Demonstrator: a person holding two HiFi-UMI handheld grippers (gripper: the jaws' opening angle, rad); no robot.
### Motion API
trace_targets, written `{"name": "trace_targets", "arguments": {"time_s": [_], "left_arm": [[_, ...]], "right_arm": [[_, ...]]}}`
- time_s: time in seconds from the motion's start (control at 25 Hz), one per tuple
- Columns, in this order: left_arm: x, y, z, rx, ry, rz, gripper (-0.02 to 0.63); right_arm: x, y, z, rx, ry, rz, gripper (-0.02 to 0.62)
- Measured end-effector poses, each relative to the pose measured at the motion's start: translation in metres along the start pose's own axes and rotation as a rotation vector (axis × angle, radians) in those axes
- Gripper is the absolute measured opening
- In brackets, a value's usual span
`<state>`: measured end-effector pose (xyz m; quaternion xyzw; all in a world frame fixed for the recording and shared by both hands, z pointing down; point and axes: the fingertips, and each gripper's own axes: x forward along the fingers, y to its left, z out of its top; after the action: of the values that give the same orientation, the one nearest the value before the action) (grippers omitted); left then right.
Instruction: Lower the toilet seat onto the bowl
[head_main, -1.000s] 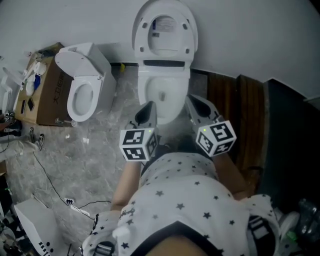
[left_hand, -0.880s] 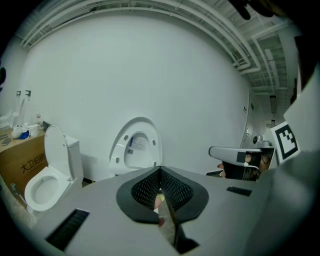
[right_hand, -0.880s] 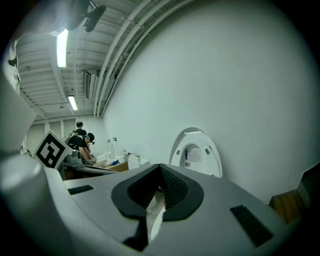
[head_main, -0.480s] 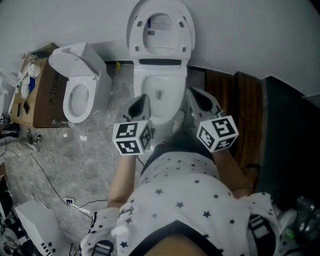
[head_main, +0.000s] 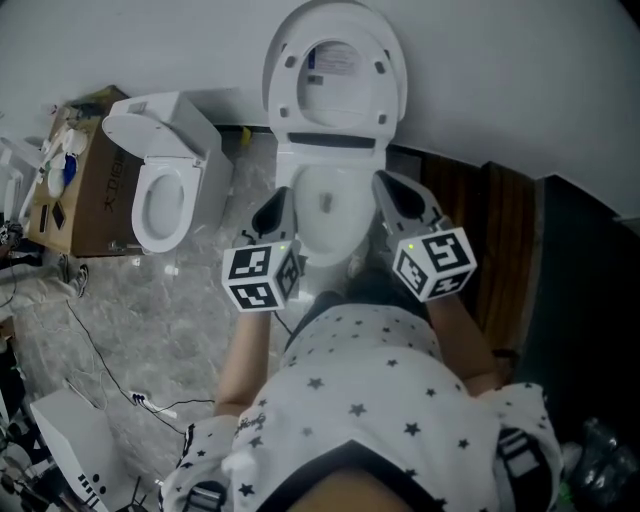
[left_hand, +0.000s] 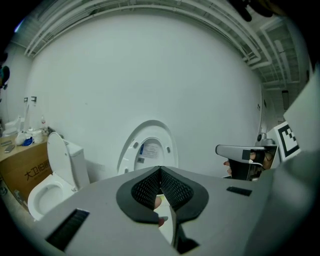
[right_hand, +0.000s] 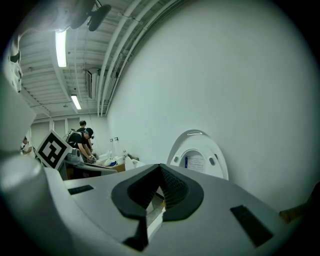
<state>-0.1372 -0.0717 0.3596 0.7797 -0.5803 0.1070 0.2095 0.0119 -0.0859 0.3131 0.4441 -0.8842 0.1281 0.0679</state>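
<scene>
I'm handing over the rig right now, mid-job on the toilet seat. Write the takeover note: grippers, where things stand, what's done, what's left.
left gripper: shut, empty, by the left side of the bowl in the head view.
right gripper: shut, empty, by the bowl's right side.
toilet seat: upright against the wall; neither gripper touches it.
second toilet: further left, away from both grippers.
Done: nothing on the seat yet.
Left: reach the seat's upper edge, tip it forward and lower it onto the bowl.
</scene>
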Motion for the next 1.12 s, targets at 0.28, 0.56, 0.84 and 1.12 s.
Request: {"name": "trace_targets", "arguments": {"time_s": [0.28, 0.56, 0.84, 1.12], "left_arm": [[0.032, 0.013, 0.014, -0.028, 0.003, 0.037, -0.002], [0.069, 0.021, 0.028, -0.033, 0.007, 0.064, -0.002], [0.109, 0.023, 0.045, -0.062, 0.009, 0.063, -0.002], [0.149, 0.031, 0.064, -0.079, 0.007, 0.073, -0.002]], "right_arm": [[0.026, -0.025, 0.013, 0.000, 0.016, 0.014, 0.006], [0.051, -0.056, 0.022, -0.006, 0.020, 0.031, 0.006], [0.076, -0.087, 0.029, -0.009, 0.030, 0.032, 0.006], [0.102, -0.117, 0.035, -0.020, 0.040, 0.043, 0.006]]}}
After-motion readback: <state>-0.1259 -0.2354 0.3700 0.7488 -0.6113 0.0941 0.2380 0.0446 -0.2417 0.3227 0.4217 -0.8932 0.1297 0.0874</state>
